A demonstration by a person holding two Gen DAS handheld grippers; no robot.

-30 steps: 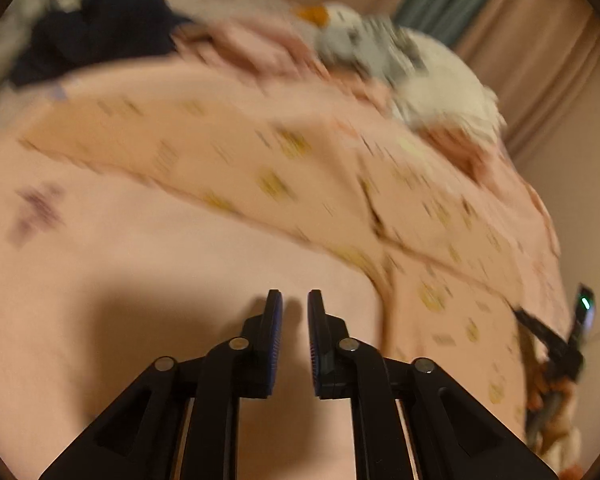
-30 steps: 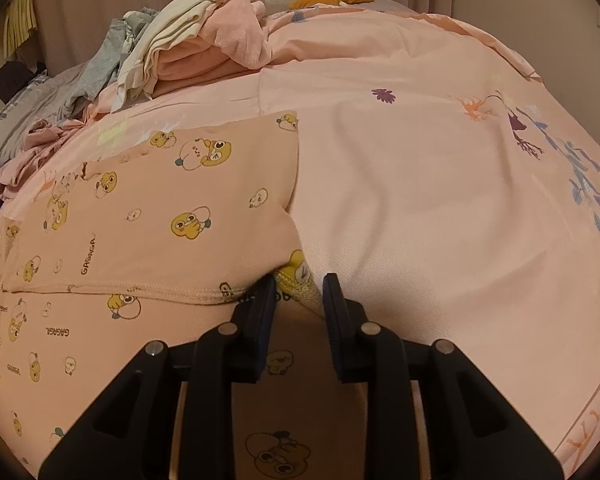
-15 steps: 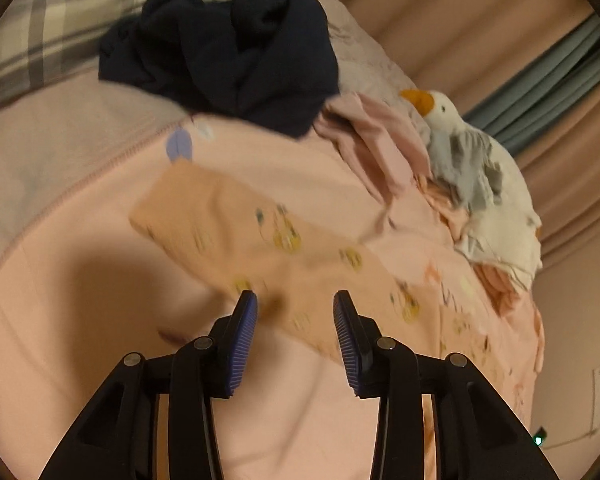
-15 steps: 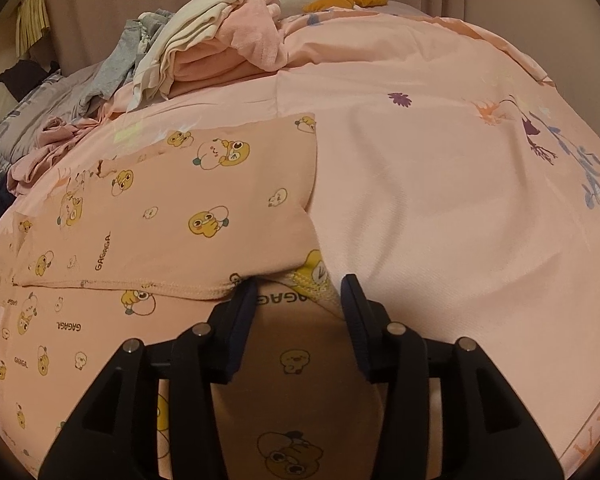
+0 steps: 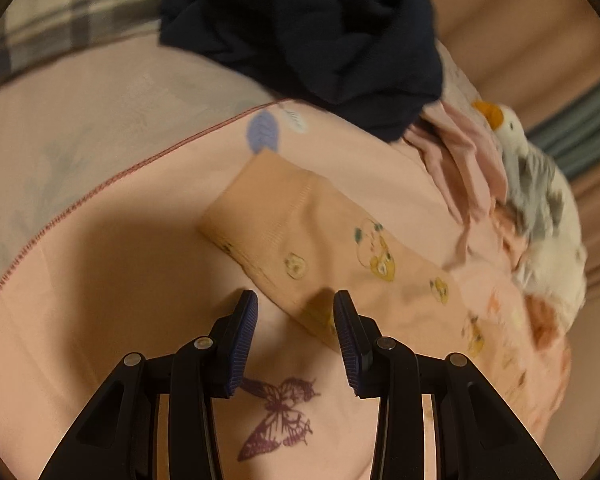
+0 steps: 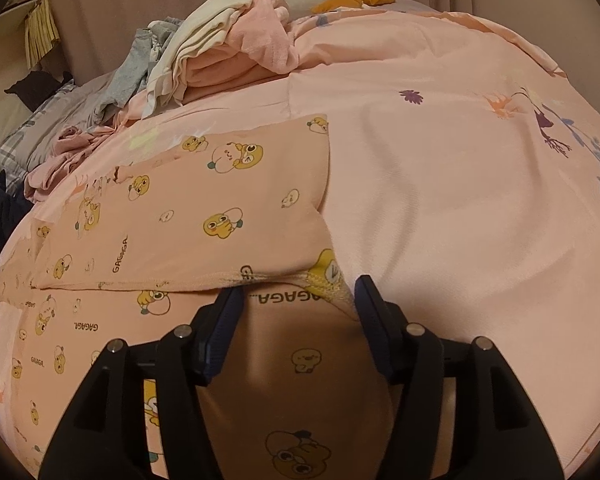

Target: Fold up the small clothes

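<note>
Lying flat, soft printed garment (image 6: 188, 216)

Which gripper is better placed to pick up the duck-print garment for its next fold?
Left. The left gripper is open at the duck-print garment's free end. The right gripper, just opening, sits over the finished fold.

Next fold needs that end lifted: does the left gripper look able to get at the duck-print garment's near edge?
Probably yes. The left gripper is open just short of the duck-print garment, whose edge lies flat on the pink sheet with nothing between.
</note>
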